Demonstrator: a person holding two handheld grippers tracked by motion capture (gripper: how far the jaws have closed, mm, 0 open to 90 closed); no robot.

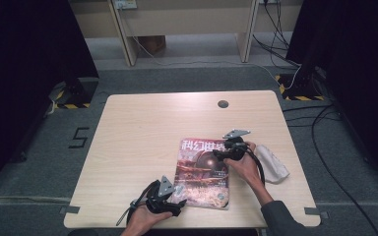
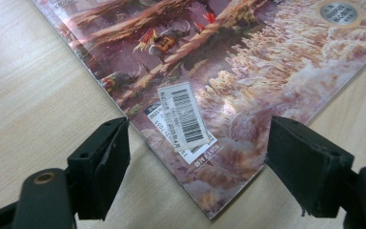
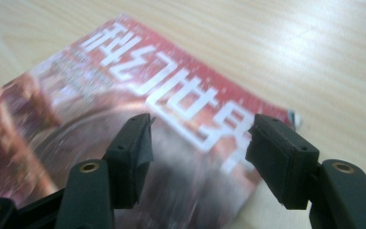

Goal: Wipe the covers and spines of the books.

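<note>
Magazine [image 1: 203, 172] flat on desk [image 1: 142, 137] | left hand-held gripper [image 2: 198, 157] gapes around near corner, gripping nothing | right hand-held gripper [image 3: 198, 143] open above title edge, empty | risk: jaws skid, glossy cover slides away

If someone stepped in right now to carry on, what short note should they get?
Left gripper: open, jaws either side of the near corner of the glossy magazine with the red title band.
Right gripper: open, over the magazine's title end, holding nothing.
Magazine: closed, flat on the light wooden table. A white crumpled cloth lies to its right.
Done: nothing visibly handled.
Left: probably grip the magazine, then open or move it.
</note>
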